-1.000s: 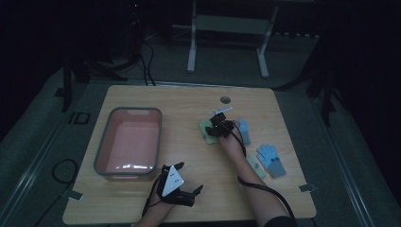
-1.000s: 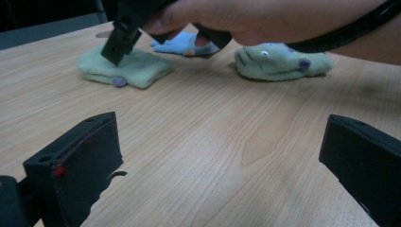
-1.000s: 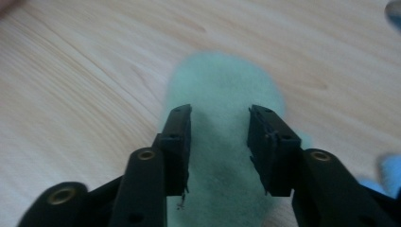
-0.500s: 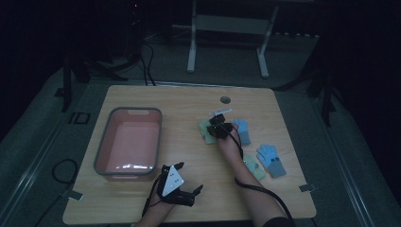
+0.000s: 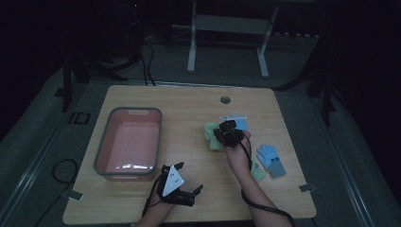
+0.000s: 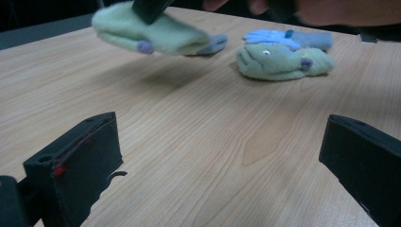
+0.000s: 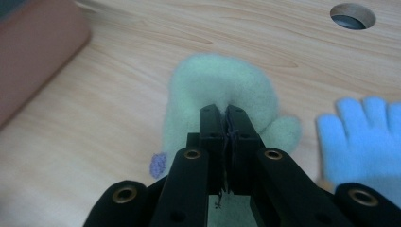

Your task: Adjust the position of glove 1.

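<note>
Clamped tight on a pale green mitten, right gripper, jaws together with the fleece pinched between them. Lifted clear of the wooden table, judging by the shadow beneath it in the left gripper view, and hanging near the table's middle, between the pink tub and the other knitwear. Left gripper parked at the near edge, jaws wide apart, nothing between them but bare wood.

Progress, as a judgement: barely begun. Tub bare inside, not one item dropped in yet. First mitten up and, by the look of it, bound for the tub. Left on the table: a blue glove off to the right, a second green mitten beside the forearm, and another light blue glove just beside the gripped one. Three pieces to go after this one, by that count.

Differences between views: from the high view, whole layout, tub, cable hole and both forearms, yet the grip itself too small to read. From the right gripper view, the pinch close up, plus a small purple patch on the mitten's cuff side. From the left gripper view, a low sideways look showing the gap under the carried mitten and a small eye-like dot on the resting one.
</note>
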`<state>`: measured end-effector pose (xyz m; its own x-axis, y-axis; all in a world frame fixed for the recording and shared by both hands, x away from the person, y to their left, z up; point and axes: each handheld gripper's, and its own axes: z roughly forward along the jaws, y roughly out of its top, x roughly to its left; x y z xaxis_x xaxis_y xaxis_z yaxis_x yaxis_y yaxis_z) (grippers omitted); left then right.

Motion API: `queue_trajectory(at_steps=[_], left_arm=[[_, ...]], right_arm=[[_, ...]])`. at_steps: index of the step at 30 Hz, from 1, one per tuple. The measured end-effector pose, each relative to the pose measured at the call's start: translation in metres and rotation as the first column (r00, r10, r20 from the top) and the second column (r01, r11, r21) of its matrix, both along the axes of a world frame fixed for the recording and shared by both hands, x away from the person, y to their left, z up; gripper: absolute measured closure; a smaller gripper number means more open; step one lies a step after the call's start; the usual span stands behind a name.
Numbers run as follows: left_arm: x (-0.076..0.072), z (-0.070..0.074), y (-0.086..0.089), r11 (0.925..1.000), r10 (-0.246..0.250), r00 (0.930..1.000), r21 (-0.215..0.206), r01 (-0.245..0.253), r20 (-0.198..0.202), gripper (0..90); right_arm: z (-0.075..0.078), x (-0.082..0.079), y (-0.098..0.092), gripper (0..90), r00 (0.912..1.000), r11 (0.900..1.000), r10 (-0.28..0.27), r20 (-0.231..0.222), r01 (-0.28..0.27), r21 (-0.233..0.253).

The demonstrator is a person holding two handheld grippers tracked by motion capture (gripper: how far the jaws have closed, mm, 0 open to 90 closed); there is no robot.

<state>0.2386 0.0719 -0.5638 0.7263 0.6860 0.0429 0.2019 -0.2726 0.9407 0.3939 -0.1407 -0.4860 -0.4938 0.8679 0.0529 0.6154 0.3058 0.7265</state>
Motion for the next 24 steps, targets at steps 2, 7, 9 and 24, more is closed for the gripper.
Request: queue_trajectory(at_steps=[2, 7, 9, 24], left_arm=[[0.000, 0.000, 0.000, 1.0000, 0.000, 1.0000, 0.000, 0.000, -0.001, 0.2], [0.000, 0.000, -0.001, 1.0000, 0.001, 1.0000, -0.003, -0.001, 0.001, 0.2], [-0.001, 0.000, -0.001, 1.0000, 0.000, 1.0000, -0.002, 0.000, 0.003, 0.2], [-0.001, 0.000, 0.000, 1.0000, 0.001, 1.0000, -0.006, -0.001, 0.007, 0.2]], right_arm=[[0.004, -0.013, -0.001, 86.9, 1.0000, 1.000, -0.007, 0.005, 0.007, 0.009], [0.005, -0.046, -0.003, 86.9, 0.9994, 0.999, -0.034, 0.009, 0.034, 0.013], [0.001, -0.057, -0.003, 86.9, 0.9990, 0.999, -0.044, 0.011, 0.044, 0.002], [-0.043, -0.085, -0.006, 86.7, 0.9889, 0.992, -0.123, -0.083, 0.123, -0.005]])
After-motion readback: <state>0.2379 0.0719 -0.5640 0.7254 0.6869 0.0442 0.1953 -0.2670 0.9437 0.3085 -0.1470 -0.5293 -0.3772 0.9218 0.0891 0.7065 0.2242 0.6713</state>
